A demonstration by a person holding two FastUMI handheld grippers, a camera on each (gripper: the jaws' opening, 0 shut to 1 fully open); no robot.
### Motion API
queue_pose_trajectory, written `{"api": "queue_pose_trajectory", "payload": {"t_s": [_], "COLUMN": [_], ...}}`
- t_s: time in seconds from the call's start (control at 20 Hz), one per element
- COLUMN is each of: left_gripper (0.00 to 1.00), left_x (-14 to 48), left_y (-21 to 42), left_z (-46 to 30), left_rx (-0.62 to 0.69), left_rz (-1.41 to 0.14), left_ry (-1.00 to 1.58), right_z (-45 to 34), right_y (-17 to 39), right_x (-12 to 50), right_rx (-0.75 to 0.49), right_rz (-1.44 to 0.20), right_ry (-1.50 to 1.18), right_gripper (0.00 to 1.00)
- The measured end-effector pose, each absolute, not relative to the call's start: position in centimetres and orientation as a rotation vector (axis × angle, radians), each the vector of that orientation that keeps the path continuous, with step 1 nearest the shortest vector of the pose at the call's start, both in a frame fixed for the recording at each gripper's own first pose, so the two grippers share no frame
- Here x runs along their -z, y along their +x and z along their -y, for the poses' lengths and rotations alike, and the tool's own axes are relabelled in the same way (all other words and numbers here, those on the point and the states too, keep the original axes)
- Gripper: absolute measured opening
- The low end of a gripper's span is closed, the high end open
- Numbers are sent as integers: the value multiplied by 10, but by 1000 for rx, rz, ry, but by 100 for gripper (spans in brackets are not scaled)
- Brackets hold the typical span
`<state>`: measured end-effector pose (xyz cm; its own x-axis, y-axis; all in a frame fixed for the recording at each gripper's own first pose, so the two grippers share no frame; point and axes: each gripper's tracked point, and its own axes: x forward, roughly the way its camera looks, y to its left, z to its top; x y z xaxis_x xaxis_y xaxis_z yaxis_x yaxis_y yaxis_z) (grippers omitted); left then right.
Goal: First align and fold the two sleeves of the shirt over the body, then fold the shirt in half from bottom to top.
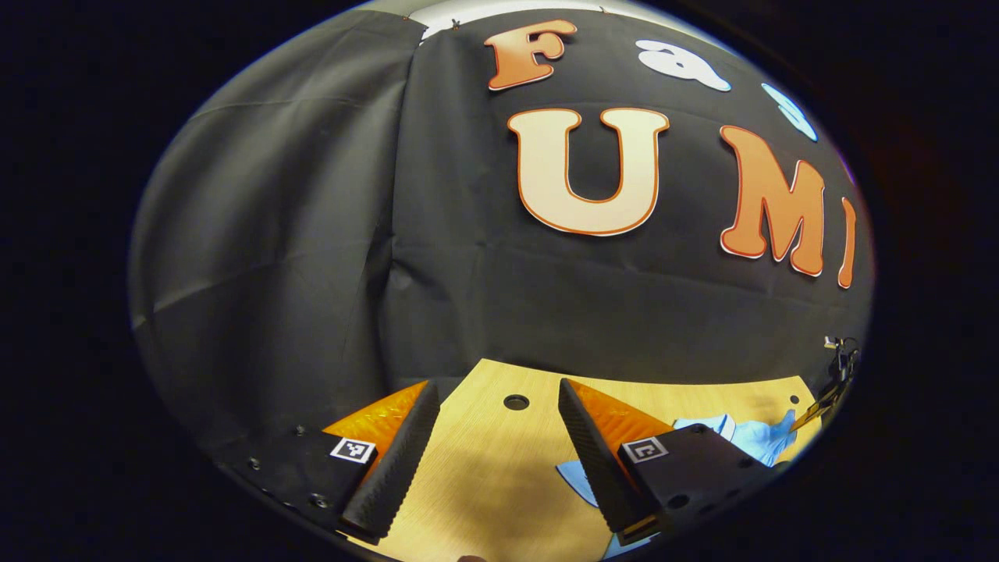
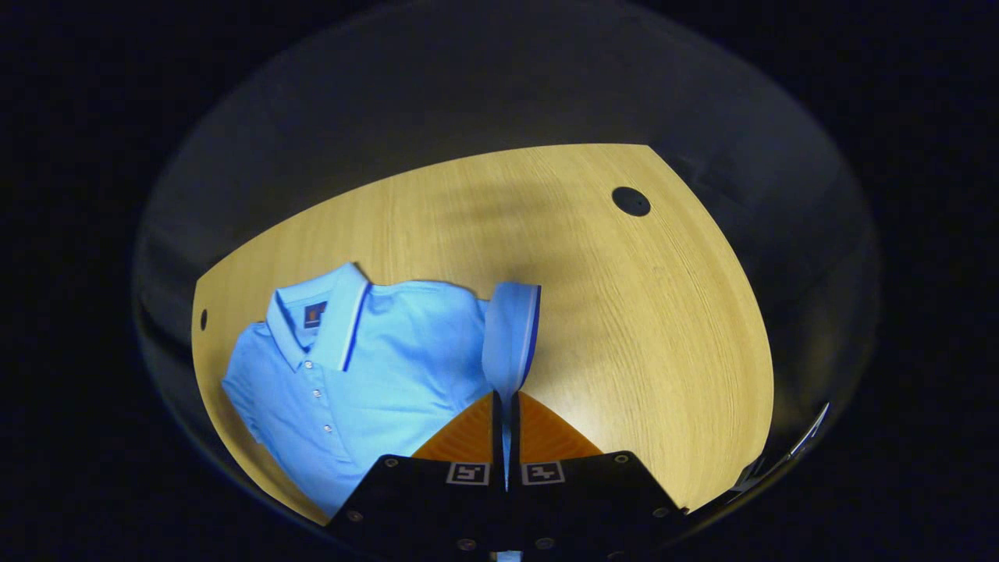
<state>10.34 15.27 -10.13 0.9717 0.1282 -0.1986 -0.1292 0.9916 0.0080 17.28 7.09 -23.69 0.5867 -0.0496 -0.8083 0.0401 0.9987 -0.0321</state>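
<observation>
Pinching the cuff end of a short sleeve, the right gripper has its two fingers pressed together on the cloth, and the sleeve stands lifted off the desk straight ahead of the fingertips. From there the light blue polo shirt spreads away to the left of that view, lying flat and face up, its collar toward the far side and its button placket running back toward the camera. The sleeve's long axis points away from the gripper, while the body lies across it, so the fold, as I judge it, calls for carrying the cuff sideways over the chest, toward the placket. No object lies on the body in that path; to the right is bare wood with a cable hole.

The left gripper hangs with its fingers spread wide and nothing between them, above the wood of the desk. Blue cloth of the shirt shows just beside and behind its right-hand finger, lower right in the left gripper view. That puts the left gripper near the shirt's other side, well placed, I think, for the second sleeve. The booth's black cloth wall rises behind the desk.
</observation>
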Motion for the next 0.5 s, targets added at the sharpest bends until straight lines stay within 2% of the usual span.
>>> {"api": "queue_pose_trajectory", "payload": {"t_s": [0.5], "left_gripper": [100], "left_x": [94], "left_y": [97], "left_z": [-195], "left_rx": [-101], "left_rz": [-186], "left_ry": [-37], "right_z": [-174], "right_y": [139], "right_x": [210], "right_rx": [-78], "right_rz": [-881], "right_ry": [-56], "right_gripper": [1]}}
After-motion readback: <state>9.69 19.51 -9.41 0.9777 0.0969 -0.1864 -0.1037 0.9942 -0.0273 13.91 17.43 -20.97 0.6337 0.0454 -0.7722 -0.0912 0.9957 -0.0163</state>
